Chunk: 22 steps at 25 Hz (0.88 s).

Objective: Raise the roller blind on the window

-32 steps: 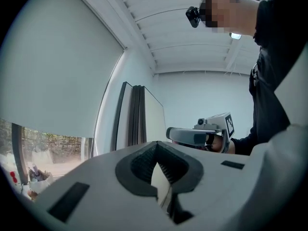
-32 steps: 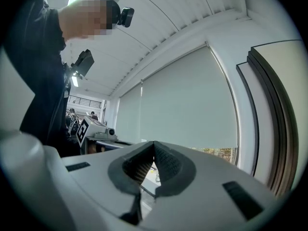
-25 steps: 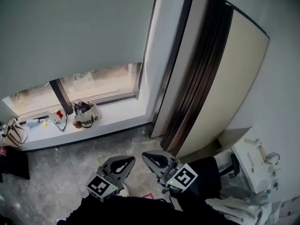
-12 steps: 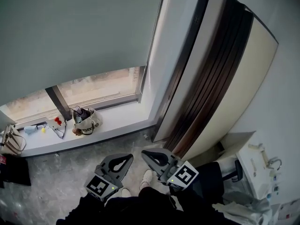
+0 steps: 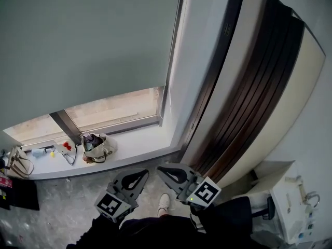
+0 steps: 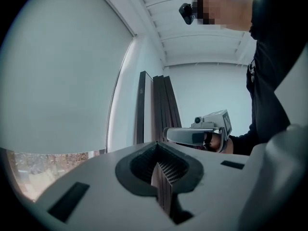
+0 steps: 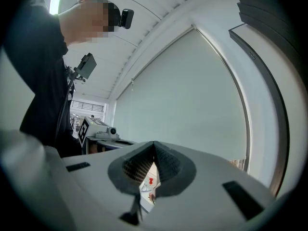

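Note:
A grey roller blind [image 5: 88, 40] hangs over most of the window, leaving a strip of glass [image 5: 114, 108] bare above the sill [image 5: 140, 144]. It also fills the left gripper view [image 6: 62, 81] and the right gripper view [image 7: 187, 105]. Both grippers are held level at waist height, short of the sill and apart from the blind. My left gripper [image 5: 139, 175] is shut with nothing in it, its jaws meeting [image 6: 156, 165]. My right gripper [image 5: 165, 170] is shut and empty too [image 7: 154, 153]. Each shows in the other's view: right gripper [image 6: 192, 136], left gripper [image 7: 98, 126].
A pale tote bag [image 5: 96, 147], small red items [image 5: 66, 146] and another bag [image 5: 18, 162] lie on the sill. Tall dark and cream panels [image 5: 249, 87] lean against the wall right of the window. A white unit [image 5: 295, 206] stands at the lower right. My shoe [image 5: 164, 204] is on the stone floor.
The window, sill and panels have grown larger and shifted as I walked toward them. Both grippers travelled along, side by side, and stayed shut.

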Each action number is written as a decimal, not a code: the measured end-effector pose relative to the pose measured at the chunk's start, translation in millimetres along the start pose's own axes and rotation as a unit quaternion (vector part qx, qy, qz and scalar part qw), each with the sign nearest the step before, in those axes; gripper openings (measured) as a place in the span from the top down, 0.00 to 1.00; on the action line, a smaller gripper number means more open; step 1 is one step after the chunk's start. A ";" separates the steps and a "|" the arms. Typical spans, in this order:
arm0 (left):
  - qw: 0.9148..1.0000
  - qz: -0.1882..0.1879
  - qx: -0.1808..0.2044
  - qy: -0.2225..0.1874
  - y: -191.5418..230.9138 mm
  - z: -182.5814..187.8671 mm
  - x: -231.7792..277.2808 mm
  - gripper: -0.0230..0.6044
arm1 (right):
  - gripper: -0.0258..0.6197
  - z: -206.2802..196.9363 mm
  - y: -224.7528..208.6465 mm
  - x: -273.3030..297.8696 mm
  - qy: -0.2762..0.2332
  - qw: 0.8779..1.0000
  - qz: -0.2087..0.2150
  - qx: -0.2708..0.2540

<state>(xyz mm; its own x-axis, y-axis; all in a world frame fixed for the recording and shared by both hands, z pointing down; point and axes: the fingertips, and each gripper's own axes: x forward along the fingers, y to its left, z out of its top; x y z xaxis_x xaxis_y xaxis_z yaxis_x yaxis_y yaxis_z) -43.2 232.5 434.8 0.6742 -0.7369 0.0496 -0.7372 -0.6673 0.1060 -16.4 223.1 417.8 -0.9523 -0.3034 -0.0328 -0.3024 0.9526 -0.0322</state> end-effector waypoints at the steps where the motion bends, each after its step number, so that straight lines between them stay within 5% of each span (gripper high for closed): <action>1: 1.000 0.005 0.000 -0.001 6.9 3.3 12.2 0.96 | 0.96 2.5 -13.6 1.3 -0.001 1.000 0.004 -0.002; 22: 0.999 0.034 0.005 -0.001 86.5 27.1 187.1 0.95 | 0.96 -0.1 -208.1 8.6 0.014 1.000 0.020 0.017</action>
<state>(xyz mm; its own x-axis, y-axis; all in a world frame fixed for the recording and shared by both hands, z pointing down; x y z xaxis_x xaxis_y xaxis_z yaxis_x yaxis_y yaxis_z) 18.0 34.0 426.3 0.6222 -0.7810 0.0546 -0.7820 -0.6165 0.0919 38.4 22.3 424.4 -0.9644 -0.2642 -0.0074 -0.2632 0.9625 -0.0658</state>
